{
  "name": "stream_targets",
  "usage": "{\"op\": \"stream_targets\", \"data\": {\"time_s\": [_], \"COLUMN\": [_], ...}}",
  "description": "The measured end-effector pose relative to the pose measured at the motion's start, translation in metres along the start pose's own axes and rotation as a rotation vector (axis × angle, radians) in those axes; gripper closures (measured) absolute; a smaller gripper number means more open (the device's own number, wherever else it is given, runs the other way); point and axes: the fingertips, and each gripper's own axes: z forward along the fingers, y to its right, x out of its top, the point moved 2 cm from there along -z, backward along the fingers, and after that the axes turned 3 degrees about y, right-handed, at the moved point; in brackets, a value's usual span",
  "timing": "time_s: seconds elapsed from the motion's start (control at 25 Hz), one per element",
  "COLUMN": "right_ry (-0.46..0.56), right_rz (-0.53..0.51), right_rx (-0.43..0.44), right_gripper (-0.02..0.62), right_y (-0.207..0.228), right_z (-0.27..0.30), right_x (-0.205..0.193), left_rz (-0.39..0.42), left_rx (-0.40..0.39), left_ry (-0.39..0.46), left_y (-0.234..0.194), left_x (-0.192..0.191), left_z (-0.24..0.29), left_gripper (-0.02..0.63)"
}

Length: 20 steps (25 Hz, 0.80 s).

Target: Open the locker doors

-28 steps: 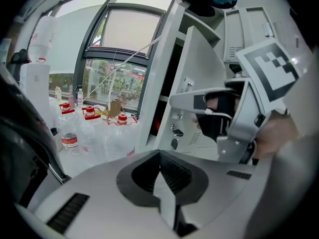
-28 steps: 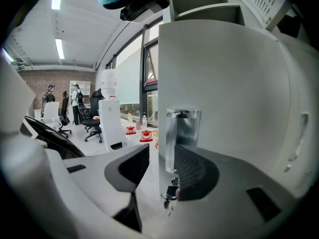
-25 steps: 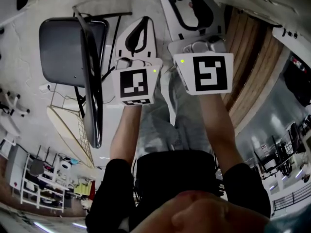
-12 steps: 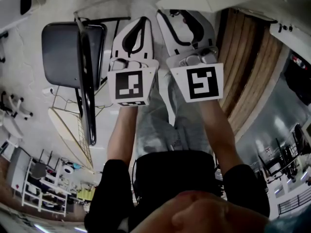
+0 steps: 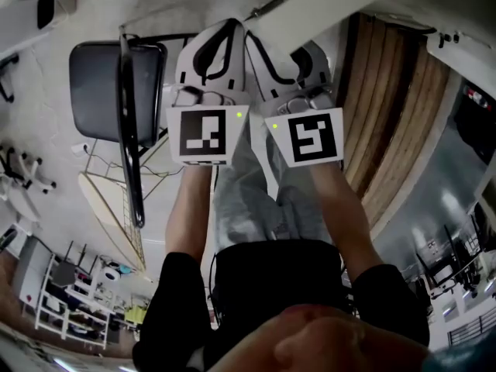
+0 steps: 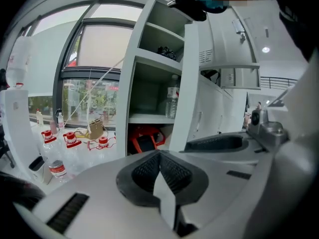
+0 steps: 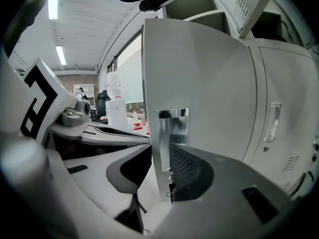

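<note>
Door-opening step in progress. The right gripper (image 7: 160, 152) is holding its jaws on either side of the free edge of a locker door (image 7: 199, 73), at the metal handle (image 7: 173, 126). The pads appear to be pressing on the panel, so the jaws are judged to be clamped on the door. The door is standing partly swung out from the locker (image 6: 149, 59), whose shelves are showing open beside it in the left gripper view. The left gripper (image 6: 159, 154) is hovering just beside the right one, its jaws together with nothing between them. The neighbour door (image 7: 284, 98), to the right of the gripped one, is lying shut and no gripper is touching it. The step in hand is judged to be the swing of the gripped door. The next move is calling for a pull along the door's arc with the grip on the edge, then a release and a reach to the neighbour door.
</note>
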Motion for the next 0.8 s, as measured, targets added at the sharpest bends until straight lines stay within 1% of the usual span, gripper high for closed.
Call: {"op": "stream_targets", "data": {"time_s": [0.12,0.36,0.56,0.68,0.8], "right_ry": [-0.002,-0.021,-0.058,-0.072,-0.097], "right_rz": [0.076,0.095,0.123,0.133,0.118], "right_rx": [-0.002,-0.018,-0.022,-0.032,-0.054], "right_gripper": [0.466,0.466,0.471,0.496,0.519], "right_y": [0.002,0.005,0.009,0.012,0.016], "right_z": [-0.008,-0.031,-0.056,-0.071,-0.085], "right_x": [-0.004,-0.011,-0.020,-0.023,-0.027], "left_rz": [0.024,0.036,0.052,0.043,0.033], "left_rx": [0.005,-0.001,-0.013,-0.019,-0.032], "left_ry": [-0.008,-0.022,-0.050,-0.050,-0.051], "left_y": [0.007,0.029,0.054,0.069,0.085], "left_x": [-0.001,-0.007,-0.013,-0.013,-0.014], "left_z": [-0.001,-0.010,-0.019,-0.022,-0.022], "left_gripper": [0.597,0.597,0.597,0.597,0.597]}}
